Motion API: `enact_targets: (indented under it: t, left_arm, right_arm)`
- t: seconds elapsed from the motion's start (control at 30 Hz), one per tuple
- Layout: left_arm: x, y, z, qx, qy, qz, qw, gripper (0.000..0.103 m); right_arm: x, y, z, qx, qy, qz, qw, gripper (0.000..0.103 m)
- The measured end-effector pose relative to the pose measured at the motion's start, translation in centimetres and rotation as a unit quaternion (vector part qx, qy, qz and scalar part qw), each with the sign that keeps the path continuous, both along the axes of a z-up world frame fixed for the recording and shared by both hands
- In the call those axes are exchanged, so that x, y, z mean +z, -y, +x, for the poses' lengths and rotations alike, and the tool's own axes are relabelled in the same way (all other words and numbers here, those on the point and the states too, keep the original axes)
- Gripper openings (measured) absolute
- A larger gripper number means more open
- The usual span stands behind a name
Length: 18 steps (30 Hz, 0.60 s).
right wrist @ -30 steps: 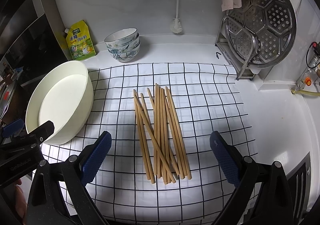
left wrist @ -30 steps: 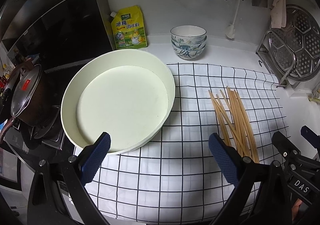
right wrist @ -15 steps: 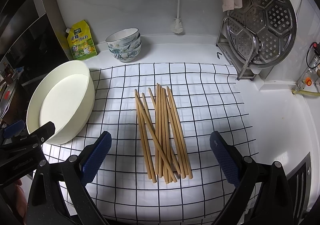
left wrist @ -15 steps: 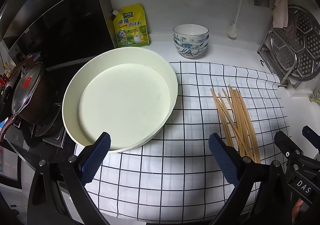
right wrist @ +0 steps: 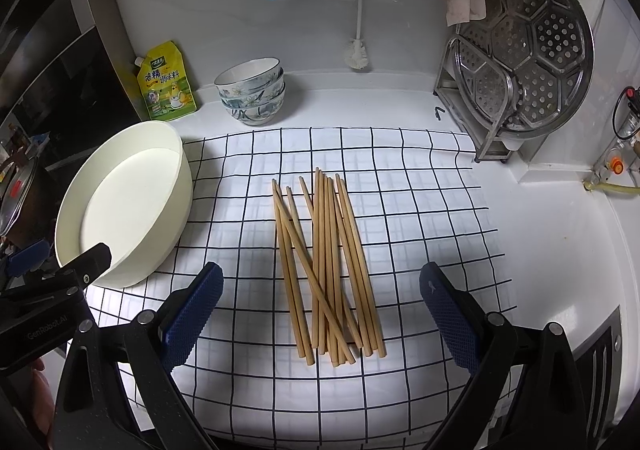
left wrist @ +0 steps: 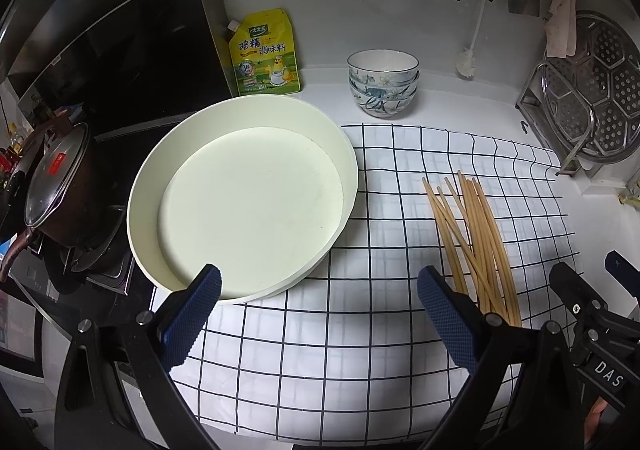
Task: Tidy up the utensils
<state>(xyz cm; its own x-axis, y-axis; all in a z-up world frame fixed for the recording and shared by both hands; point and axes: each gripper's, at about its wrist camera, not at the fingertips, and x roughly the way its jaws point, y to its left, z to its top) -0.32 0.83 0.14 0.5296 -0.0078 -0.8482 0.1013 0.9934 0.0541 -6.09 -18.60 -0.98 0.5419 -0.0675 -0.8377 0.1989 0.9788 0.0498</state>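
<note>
Ahead of right gripper (right wrist: 320, 314), chopsticks (right wrist: 326, 262); jaws wide, seemingly apart.

1. Bare checked cloth (right wrist: 420, 217) lies open right of the chopsticks (right wrist: 328, 266).
2. The cream basin (right wrist: 120, 209) blocks the left side.
3. Stacked bowls (right wrist: 252, 95) and a steamer rack (right wrist: 520, 61) crowd the back.

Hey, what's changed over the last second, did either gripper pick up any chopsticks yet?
No. Both views only drifted slightly. The left hand-held gripper and right hand-held gripper stay open and empty, nothing taken or released. The chopsticks lie in the same loose pile on the checked cloth, beside the empty white basin.
</note>
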Motion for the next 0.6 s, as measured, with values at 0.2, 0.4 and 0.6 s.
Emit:
enact_targets:
  t: [0.2, 0.4, 0.6]
  left_arm:
    - [0.0, -0.01, -0.01, 0.0, 0.0, 0.0, 1.0, 0.097]
    - [0.07, -0.22, 0.02, 0.0, -0.001, -0.002, 1.0, 0.097]
    - [-0.08, -0.16, 0.31, 0.002, -0.006, -0.005, 1.0, 0.097]
  right_arm:
    - [0.08, -0.12, -0.02, 0.001, 0.001, 0.0, 1.0, 0.094]
    - [0.12, -0.16, 0.02, 0.003, 0.001, 0.003, 1.0, 0.094]
    - [0.01, -0.09, 0.17, 0.007, -0.001, 0.005, 1.0, 0.094]
